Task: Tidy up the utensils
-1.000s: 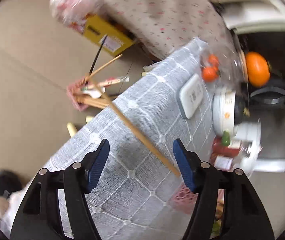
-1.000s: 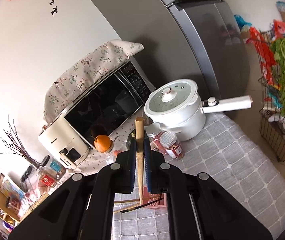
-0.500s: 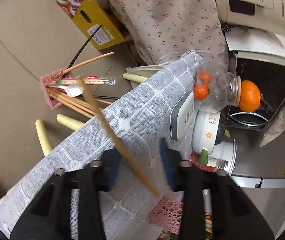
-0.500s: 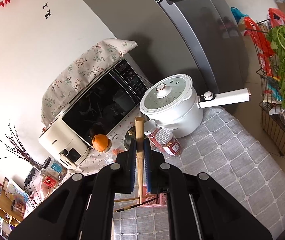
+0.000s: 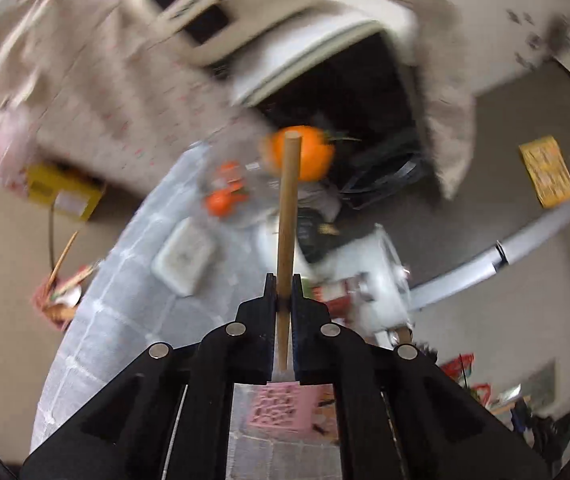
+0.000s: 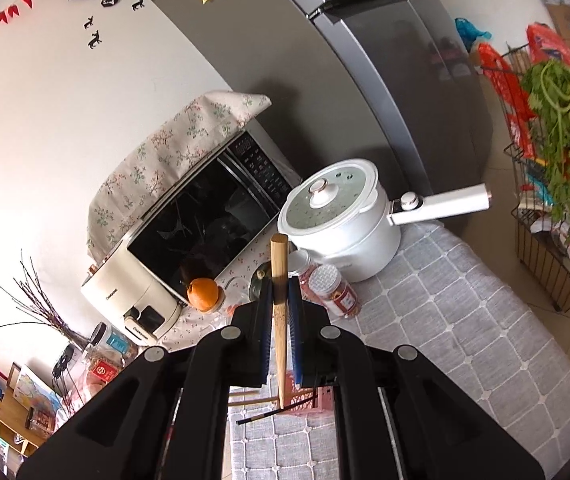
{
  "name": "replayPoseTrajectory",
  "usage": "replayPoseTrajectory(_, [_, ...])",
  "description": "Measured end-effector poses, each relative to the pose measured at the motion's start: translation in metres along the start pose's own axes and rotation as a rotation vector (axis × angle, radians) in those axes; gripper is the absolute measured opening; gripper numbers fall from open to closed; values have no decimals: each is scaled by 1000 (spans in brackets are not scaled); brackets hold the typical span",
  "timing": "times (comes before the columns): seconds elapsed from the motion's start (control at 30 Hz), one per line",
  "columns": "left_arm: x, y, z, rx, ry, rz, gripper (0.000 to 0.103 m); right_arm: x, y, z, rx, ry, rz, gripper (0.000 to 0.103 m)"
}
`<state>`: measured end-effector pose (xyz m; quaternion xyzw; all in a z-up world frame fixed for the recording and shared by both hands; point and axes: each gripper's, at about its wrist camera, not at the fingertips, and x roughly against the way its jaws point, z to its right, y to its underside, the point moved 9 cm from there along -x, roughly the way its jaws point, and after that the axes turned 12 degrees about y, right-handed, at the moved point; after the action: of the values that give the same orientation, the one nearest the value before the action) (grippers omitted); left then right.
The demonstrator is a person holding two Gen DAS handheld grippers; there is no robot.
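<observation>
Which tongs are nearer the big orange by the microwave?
Left, probably. The orange looms large straight ahead of the left tongs; from the right tongs it looks smaller, ahead and leftward.

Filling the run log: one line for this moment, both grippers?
left gripper: shut on wooden chopstick | right gripper: shut on wooden chopstick | pink holder: below left gripper, on grey tablecloth

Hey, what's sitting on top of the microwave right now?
A floral cloth is draped over the microwave, covering its top and hanging down the left side. Whatever may lie under the cloth is hidden; nothing rests on it.
</observation>
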<state>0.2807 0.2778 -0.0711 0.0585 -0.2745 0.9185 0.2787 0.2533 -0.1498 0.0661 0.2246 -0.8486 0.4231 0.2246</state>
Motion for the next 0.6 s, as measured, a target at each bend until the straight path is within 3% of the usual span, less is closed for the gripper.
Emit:
replayPoseTrajectory(0.17, [-10,5,107,-241,70,-67,5,2,-10,-2,17,18,20,8])
replayPoseTrajectory(0.27, [-21,18,146,-367,54,-126,5,-1,-11,-5,32,28,20,8])
replayPoseTrajectory(0.4, [-48,47,162,-488,-16,-212,5,-8,-7,-9,57,42,14,8])
replayPoseTrajectory(0.6, [-95,98,145,-645,-161,-342,7,-22,0,-13,75,54,-3,8])
